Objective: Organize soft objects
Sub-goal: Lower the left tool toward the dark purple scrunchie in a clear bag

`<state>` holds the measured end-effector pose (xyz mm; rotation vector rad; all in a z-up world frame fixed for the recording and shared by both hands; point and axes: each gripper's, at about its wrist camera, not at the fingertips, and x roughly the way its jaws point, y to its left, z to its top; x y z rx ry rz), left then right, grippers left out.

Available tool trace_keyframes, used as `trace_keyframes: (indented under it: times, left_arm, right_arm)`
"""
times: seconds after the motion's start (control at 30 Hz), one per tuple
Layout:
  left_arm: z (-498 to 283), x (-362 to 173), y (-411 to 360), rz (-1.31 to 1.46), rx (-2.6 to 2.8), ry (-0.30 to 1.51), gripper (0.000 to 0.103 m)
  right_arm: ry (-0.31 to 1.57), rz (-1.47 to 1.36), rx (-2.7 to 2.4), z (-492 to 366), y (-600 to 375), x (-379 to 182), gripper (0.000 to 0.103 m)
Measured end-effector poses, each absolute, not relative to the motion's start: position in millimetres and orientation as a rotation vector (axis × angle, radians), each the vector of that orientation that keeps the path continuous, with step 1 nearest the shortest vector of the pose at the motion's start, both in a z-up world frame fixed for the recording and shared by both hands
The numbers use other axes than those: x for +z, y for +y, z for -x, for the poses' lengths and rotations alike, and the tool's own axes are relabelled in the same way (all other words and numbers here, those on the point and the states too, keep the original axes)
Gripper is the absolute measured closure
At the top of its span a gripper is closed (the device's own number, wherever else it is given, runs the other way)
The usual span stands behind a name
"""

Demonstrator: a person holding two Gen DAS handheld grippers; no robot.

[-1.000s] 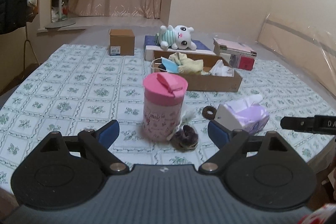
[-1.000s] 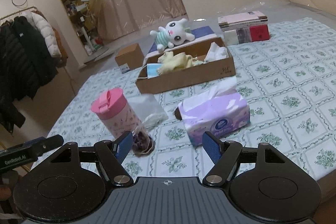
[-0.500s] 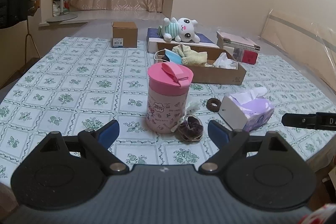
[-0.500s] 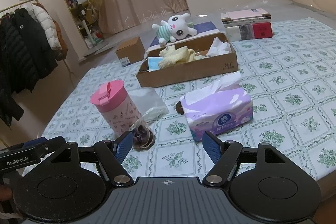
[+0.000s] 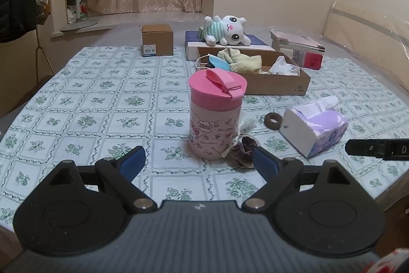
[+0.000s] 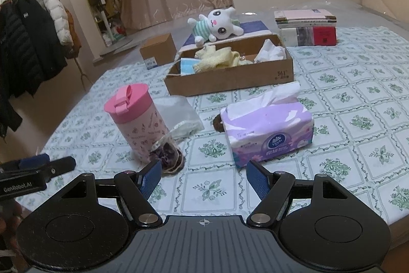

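A purple scrunchie in clear wrap (image 5: 242,150) (image 6: 167,154) lies at the foot of a pink lidded cup (image 5: 216,114) (image 6: 134,119). A purple tissue pack (image 5: 315,126) (image 6: 267,131) sits to the right, with a brown hair tie (image 5: 273,121) beside it. Farther back, a cardboard box (image 5: 276,87) (image 6: 230,83) holds a yellow cloth (image 6: 217,59), a blue mask (image 6: 188,65) and white tissue. A white plush toy (image 5: 226,30) (image 6: 217,27) lies on a blue-topped box behind it. My left gripper (image 5: 199,161) is open before the cup. My right gripper (image 6: 204,177) is open, short of the tissue pack.
A small cardboard box (image 5: 157,40) stands at the back left, stacked books (image 5: 299,49) (image 6: 306,27) at the back right. A clear plastic bag (image 6: 179,114) lies behind the cup. Coats hang at the left (image 6: 28,42). The patterned cloth (image 5: 89,104) covers the surface.
Both views have tilted slightly, and the right gripper has edged a little toward the tissue pack. The objects lie where they were; both jaws stay open.
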<state>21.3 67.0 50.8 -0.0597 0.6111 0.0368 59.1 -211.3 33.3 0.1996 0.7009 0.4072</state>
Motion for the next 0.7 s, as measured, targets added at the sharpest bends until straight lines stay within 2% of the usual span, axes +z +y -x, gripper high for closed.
trace_keyframes:
  times: [0.7]
  left_arm:
    - [-51, 11, 90, 0.037, 0.033, 0.659, 0.014]
  right_arm:
    - [0.719, -0.004, 0.515, -93, -146, -13, 0.030]
